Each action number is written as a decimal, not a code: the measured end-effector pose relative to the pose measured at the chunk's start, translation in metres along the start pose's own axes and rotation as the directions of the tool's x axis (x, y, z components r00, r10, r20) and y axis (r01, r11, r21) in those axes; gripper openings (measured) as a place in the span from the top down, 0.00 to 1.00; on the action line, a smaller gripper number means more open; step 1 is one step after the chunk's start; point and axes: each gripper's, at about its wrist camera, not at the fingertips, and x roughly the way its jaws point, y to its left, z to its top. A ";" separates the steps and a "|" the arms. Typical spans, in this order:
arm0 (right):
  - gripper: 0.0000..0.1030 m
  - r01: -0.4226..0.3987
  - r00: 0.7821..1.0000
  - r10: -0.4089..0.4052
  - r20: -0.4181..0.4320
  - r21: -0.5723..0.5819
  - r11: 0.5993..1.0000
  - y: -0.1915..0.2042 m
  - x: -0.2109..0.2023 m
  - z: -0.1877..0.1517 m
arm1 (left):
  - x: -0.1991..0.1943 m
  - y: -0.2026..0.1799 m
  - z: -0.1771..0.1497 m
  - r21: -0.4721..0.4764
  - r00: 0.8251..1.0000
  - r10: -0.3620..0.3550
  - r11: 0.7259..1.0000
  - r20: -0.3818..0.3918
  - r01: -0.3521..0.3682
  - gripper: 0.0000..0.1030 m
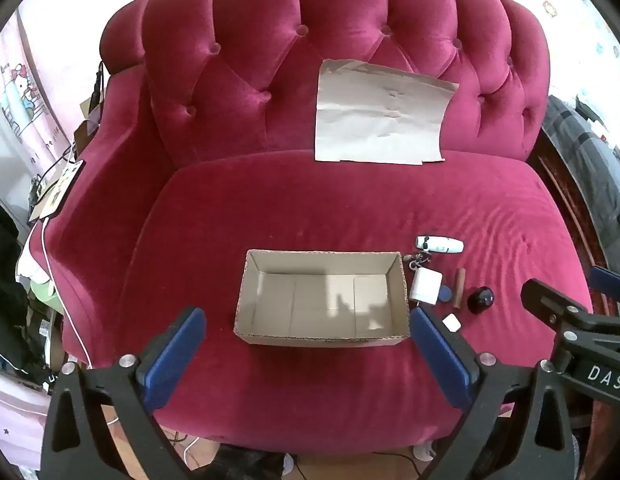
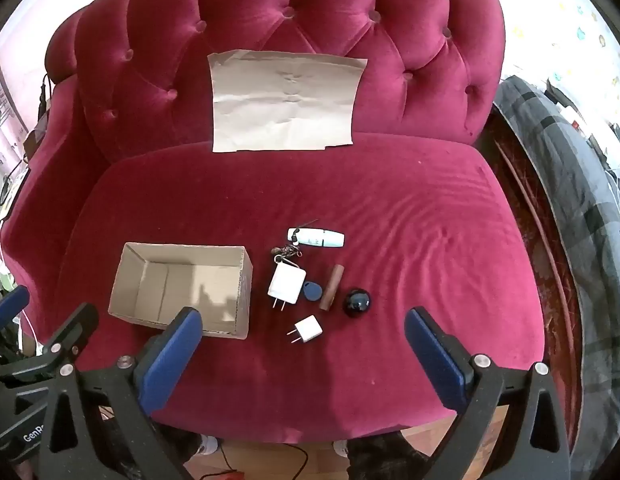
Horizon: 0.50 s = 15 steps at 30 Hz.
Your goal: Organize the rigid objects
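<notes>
An open, empty cardboard box (image 2: 181,284) sits on the red armchair seat; it also shows in the left wrist view (image 1: 322,300). To its right lie a large white charger (image 2: 286,286), a small white plug (image 2: 309,329), a blue key fob (image 2: 313,291), a brown cylinder (image 2: 332,287), a black round object (image 2: 358,301), a white tube (image 2: 316,237) and a key bunch (image 2: 285,253). My left gripper (image 1: 307,344) is open in front of the box. My right gripper (image 2: 303,346) is open just in front of the small plug. Both are empty.
A flat cardboard sheet (image 2: 285,100) leans on the tufted chair back (image 2: 410,40). A grey plaid blanket (image 2: 582,220) lies to the right. Cables and clutter (image 1: 49,192) sit past the left armrest. The seat's front edge drops to a wooden floor (image 2: 269,456).
</notes>
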 end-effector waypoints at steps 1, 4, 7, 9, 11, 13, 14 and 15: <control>0.00 -0.007 1.000 0.007 -0.003 0.003 1.000 0.000 -0.001 0.000 | 0.000 0.000 0.000 -0.006 1.000 -0.005 1.000 -0.007 0.005 0.00; 0.00 -0.001 1.000 0.001 -0.002 0.000 1.000 -0.001 -0.002 0.000 | 0.001 0.000 0.000 -0.006 1.000 -0.008 1.000 -0.008 0.008 0.00; 0.00 0.005 1.000 -0.005 -0.001 -0.004 1.000 -0.001 -0.003 0.000 | 0.002 0.003 0.001 -0.009 1.000 -0.012 1.000 -0.011 0.012 0.00; 0.00 0.007 1.000 -0.007 -0.001 -0.004 1.000 0.000 -0.003 0.001 | 0.001 0.001 0.001 -0.007 1.000 -0.011 1.000 -0.006 0.011 0.00; 0.00 0.002 1.000 -0.002 0.006 0.001 1.000 0.002 -0.006 0.001 | -0.004 -0.002 0.001 -0.004 1.000 -0.008 1.000 -0.003 0.008 0.00; 0.00 0.003 1.000 -0.003 0.006 0.002 1.000 0.003 -0.004 0.002 | -0.007 -0.005 0.003 0.000 1.000 -0.004 1.000 0.002 0.004 0.00; 0.00 -0.006 1.000 0.006 0.014 0.011 1.000 -0.004 -0.010 0.002 | -0.010 -0.005 0.001 0.002 1.000 -0.004 1.000 0.008 0.004 0.00; 0.00 -0.006 1.000 0.005 0.014 0.012 1.000 -0.005 -0.010 0.002 | -0.010 -0.005 0.001 0.004 1.000 -0.005 1.000 0.010 0.005 0.00</control>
